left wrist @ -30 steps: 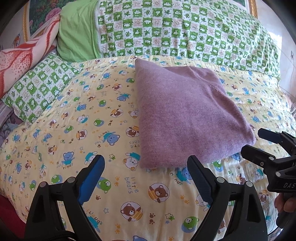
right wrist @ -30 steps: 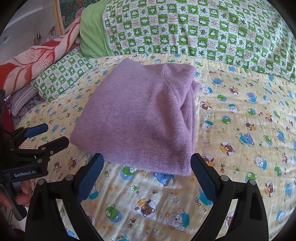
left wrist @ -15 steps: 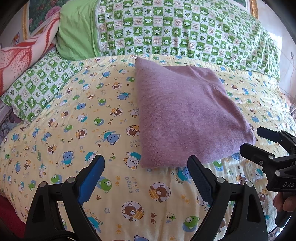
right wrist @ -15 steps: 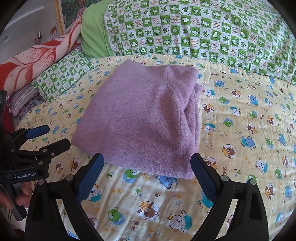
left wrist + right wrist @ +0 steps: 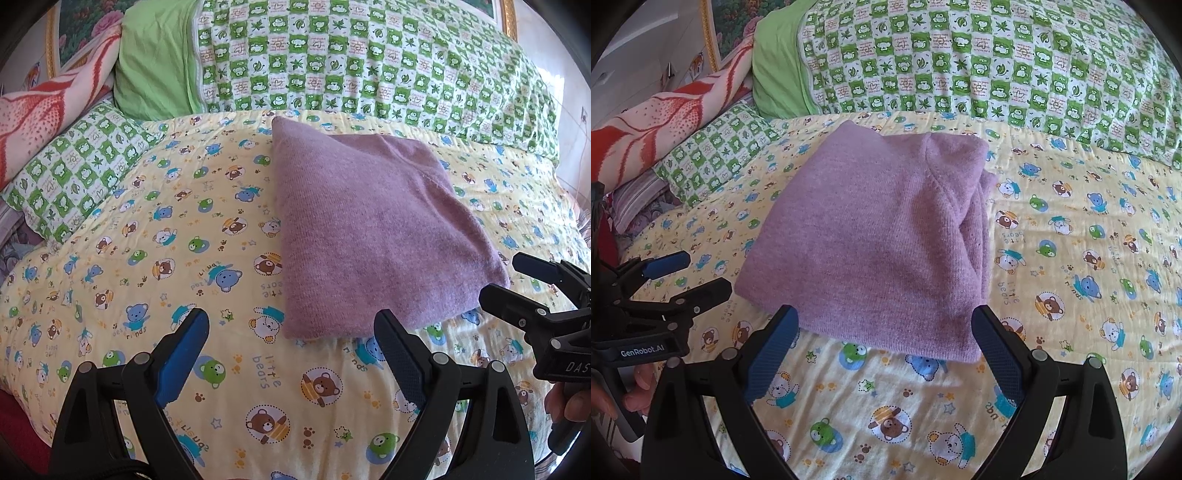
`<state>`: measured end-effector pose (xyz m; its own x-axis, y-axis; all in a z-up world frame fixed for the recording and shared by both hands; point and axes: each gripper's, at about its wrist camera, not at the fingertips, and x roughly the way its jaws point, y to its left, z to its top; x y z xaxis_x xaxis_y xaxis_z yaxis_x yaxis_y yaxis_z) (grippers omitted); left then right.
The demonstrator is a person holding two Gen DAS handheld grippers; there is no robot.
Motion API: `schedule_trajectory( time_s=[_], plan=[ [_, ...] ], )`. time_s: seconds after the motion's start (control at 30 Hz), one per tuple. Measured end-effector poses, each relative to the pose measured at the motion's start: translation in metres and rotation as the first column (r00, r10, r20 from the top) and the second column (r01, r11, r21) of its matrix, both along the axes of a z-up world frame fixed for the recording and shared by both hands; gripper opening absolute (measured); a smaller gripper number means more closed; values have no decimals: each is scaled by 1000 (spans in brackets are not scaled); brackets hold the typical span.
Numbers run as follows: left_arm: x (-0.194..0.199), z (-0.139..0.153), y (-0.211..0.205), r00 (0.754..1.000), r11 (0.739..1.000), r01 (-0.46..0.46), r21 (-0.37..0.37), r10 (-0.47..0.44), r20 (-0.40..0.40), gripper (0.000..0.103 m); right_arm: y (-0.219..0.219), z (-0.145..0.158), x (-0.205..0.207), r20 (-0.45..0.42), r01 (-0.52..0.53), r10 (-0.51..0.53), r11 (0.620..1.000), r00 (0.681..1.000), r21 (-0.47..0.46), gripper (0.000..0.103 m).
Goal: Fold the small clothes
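Observation:
A purple knit garment [image 5: 373,236] lies folded into a flat square on the yellow bear-print bedsheet [image 5: 155,236]. It also shows in the right wrist view [image 5: 879,243], with stacked fold edges on its right side. My left gripper [image 5: 291,332] is open and empty, hovering just short of the garment's near left corner. My right gripper [image 5: 886,332] is open and empty, over the garment's near edge. Each gripper shows in the other's view: the right gripper [image 5: 517,280] at the right edge, the left gripper [image 5: 690,273] at the left edge.
A green checked quilt [image 5: 369,62] and a lime pillow [image 5: 155,62] lie along the far side. A small green checked pillow [image 5: 74,173] and a red-and-white blanket [image 5: 40,110] sit at the left. The bed's edge drops off at the lower left [image 5: 18,424].
Both grippers have drawn slightly nearer the garment's near edge. The garment has not moved and both grippers stay open.

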<state>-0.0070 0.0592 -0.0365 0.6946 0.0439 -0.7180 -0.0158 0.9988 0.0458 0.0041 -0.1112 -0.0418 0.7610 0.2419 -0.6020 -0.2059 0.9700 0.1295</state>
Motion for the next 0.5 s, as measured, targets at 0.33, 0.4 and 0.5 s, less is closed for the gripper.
schedule_trajectory(
  time_s=[0.33, 0.4, 0.5],
  plan=[
    [2, 4, -1, 1000, 1000, 1, -6, -1, 6, 92, 5, 12, 2, 23, -3, 3, 1000, 1000, 9, 95],
    [2, 5, -2, 1000, 1000, 0, -8, 0, 8, 92, 5, 13, 3, 25, -4, 4, 1000, 1000, 11, 95],
    [1, 5, -2, 1000, 1000, -1, -8, 1, 8, 92, 6, 14, 2, 30, -4, 4, 1000, 1000, 14, 95]
  ],
)
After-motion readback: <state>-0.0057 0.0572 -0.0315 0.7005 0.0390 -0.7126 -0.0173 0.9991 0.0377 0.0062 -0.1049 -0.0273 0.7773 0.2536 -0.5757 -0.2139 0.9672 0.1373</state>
